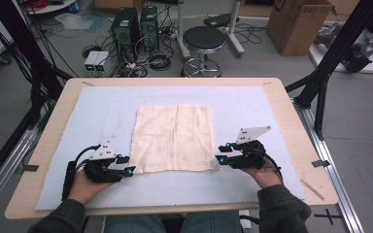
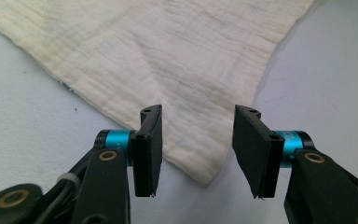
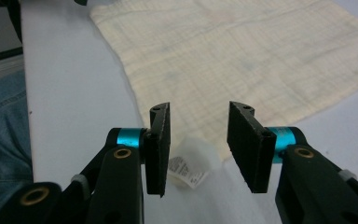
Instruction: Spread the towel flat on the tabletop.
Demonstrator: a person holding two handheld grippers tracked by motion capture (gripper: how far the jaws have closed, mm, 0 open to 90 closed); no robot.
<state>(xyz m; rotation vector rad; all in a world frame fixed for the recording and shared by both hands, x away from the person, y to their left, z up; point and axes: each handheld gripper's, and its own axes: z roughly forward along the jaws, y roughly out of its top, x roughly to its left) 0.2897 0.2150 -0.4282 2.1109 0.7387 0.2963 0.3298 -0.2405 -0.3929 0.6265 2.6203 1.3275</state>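
Left gripper [image 2: 196,154]: its black jaws are standing apart, gripping nothing; the near left corner of the cream, square, crinkled cotton cloth [image 2: 168,70] is lying on the mat between them, clear of both pads.
Right gripper [image 3: 198,151]: its jaws are likewise standing released; the cloth's near right corner, with a small white sewn-in label [image 3: 186,170], is lying just ahead and between them, untouched.
Cloth from the grippers: it is spreading flat, away from both sets of jaws, toward the far edge of the pale blue mat [image 1: 252,104] on the light wooden table [image 1: 296,126].
Cloth's near edge: it is running straight from the left gripper [image 1: 126,167] across to the right gripper [image 1: 222,156], one corner at each.
Nearer hand: neither; each is sitting just beside its own corner.
Containers: there are none on the table.
Judgement: any coming move is turning on those two near corners.
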